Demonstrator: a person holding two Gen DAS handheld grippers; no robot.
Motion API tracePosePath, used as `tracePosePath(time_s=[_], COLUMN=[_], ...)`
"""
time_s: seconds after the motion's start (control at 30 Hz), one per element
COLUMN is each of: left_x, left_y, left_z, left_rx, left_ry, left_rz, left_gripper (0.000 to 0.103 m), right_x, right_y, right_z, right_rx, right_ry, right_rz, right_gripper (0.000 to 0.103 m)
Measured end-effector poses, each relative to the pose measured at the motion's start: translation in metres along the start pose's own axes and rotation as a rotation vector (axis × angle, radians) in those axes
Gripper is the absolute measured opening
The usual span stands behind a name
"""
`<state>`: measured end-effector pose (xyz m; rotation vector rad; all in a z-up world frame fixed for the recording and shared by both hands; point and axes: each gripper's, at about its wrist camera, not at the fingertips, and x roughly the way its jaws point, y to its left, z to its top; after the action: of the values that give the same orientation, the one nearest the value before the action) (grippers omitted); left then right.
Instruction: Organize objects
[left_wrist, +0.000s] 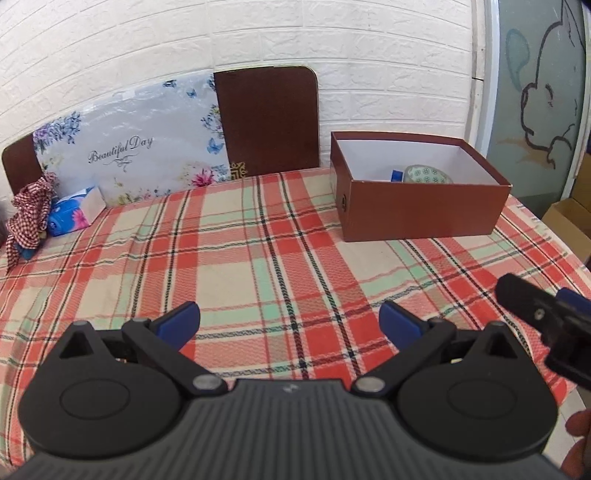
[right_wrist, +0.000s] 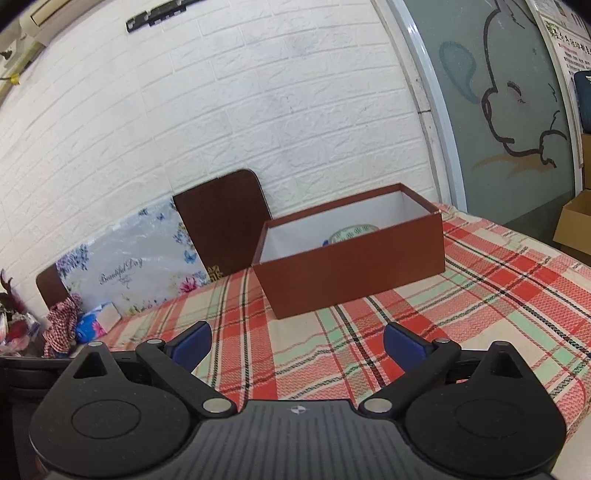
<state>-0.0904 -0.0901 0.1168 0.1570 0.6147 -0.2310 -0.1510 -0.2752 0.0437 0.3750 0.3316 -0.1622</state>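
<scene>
- Our left gripper hangs over the plaid cloth with its jaws wide apart and nothing between the blue pads.
- Our right gripper is likewise spread wide, with only bare cloth showing between its pads; it holds nothing.
- In the left wrist view, the tip of the right gripper pokes in at the right edge, and a bit of a hand shows in the lower right corner.
- The brown box sits open on the cloth, toward the far right of the table, well ahead of both grippers.
- Inside the box we see a green patterned bowl lying against the far wall, with a small blue thing just beside it on its left; what that blue thing is, we cannot tell.
- The box has a small round hole in its left end wall.
- At the far left edge of the table, a red checked cloth lies bunched, touching a blue tissue pack.
- Behind them, a flowered board lettered "Beautiful Day" leans on the white brick wall.
- A dark brown board stands beside it, overlapping its right edge.
- A glass door with a cartoon drawing stands to the right of the wall.
- Cardboard boxes rest on the floor past the table's right edge.
</scene>
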Motion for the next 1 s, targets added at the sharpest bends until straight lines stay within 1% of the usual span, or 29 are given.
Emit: tracePosePath(time_s=[0.13, 0.23, 0.3, 0.43, 0.53, 0.67, 0.87, 1.0], left_x=[0.009, 0.016, 0.023, 0.037, 0.043, 0.051, 0.06, 0.06], left_y=[-0.004, 0.002, 0.007, 0.012, 0.011, 0.009, 0.006, 0.007], left_z=[-0.002, -0.001, 0.0, 0.001, 0.003, 0.005, 0.004, 0.005], left_rx=[0.049, 0.048, 0.039, 0.028, 0.036, 0.04, 0.043, 0.045], left_ry=[-0.028, -0.015, 0.013, 0.066, 0.072, 0.079, 0.1, 0.101], left_rz=[0.057, 0.066, 0.074, 0.069, 0.078, 0.066, 0.066, 0.068], left_gripper=[0.103, 0.103, 0.103, 0.103, 0.103, 0.103, 0.103, 0.103], right_x=[0.017, 0.025, 0.029, 0.033, 0.035, 0.038, 0.048, 0.047], right_y=[0.0, 0.003, 0.005, 0.011, 0.012, 0.012, 0.007, 0.008], right_z=[-0.003, -0.006, -0.008, -0.012, -0.011, -0.012, -0.013, -0.01], right_rx=[-0.009, -0.022, -0.044, -0.089, -0.109, -0.123, -0.118, -0.098], right_ry=[0.039, 0.046, 0.043, 0.013, -0.017, -0.05, -0.041, -0.06], right_rz=[-0.015, -0.02, -0.026, -0.052, -0.062, -0.075, -0.059, -0.055], right_gripper=[0.1, 0.1, 0.1, 0.1, 0.1, 0.1, 0.1, 0.1])
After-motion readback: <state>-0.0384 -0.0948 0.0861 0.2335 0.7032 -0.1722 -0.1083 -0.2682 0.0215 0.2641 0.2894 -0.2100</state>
